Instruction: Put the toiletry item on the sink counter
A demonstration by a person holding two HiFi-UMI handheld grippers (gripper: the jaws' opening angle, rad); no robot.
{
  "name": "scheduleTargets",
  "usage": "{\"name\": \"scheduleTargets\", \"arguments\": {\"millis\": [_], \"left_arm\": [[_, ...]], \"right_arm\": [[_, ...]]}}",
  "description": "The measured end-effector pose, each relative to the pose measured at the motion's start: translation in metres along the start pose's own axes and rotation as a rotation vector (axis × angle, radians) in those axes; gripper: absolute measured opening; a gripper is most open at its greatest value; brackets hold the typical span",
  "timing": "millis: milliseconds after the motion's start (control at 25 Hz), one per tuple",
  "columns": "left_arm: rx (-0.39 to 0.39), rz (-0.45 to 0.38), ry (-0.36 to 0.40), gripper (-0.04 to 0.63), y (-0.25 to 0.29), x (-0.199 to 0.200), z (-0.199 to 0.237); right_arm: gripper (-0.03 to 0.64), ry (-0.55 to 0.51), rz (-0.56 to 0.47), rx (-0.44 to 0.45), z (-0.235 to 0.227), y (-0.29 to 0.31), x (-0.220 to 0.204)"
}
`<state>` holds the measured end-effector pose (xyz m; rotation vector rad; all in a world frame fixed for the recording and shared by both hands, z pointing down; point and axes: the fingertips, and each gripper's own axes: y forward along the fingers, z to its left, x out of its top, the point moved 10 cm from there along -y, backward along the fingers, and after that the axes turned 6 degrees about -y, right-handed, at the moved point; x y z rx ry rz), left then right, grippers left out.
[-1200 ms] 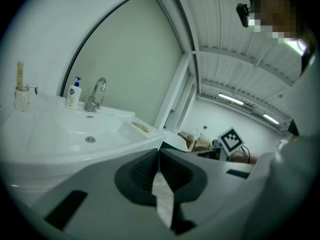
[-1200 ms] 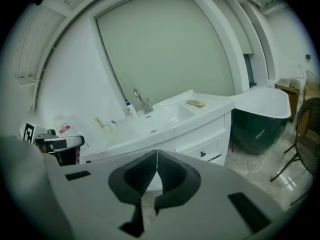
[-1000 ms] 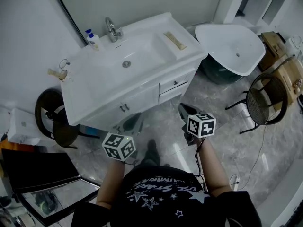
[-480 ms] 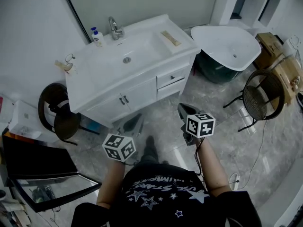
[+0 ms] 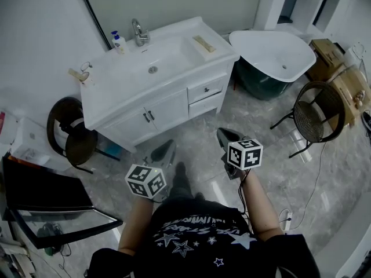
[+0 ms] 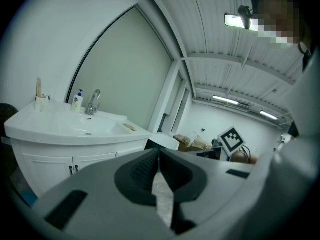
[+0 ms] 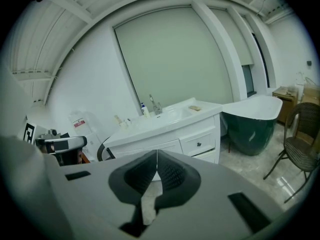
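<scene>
The left gripper (image 5: 167,149) and right gripper (image 5: 224,134) are held with jaws pressed together on nothing, well apart from the sink counter (image 5: 110,97) — where a pump bottle (image 5: 118,41) is seen upright beside the faucet (image 5: 138,32).

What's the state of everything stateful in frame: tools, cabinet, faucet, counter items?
left tool: shut, empty
right tool: shut, empty
cabinet doors: closed
drawers: closed
faucet: no flow visible
pump bottle: upright, beside faucet
cup: upright at the counter edge, stick-like item in it
tan flat item: lying flat on counter
bathtub: empty
</scene>
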<state>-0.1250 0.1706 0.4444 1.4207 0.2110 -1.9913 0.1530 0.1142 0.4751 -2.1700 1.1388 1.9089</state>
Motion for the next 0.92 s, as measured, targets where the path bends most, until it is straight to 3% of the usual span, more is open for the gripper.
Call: {"name": "scheduleTargets", "arguments": {"millis": [320, 920], "left_arm": [[-0.001, 0.015, 0.012, 0.025, -0.008, -0.006, -0.022], [-0.043, 0.053, 0.042, 0.025, -0.018, -0.006, -0.023]], "right_arm": [[0.015, 0.013, 0.011, 0.007, -0.001, -0.020, -0.014], [0.015, 0.009, 0.007, -0.002, 0.024, -0.021, -0.015]]}}
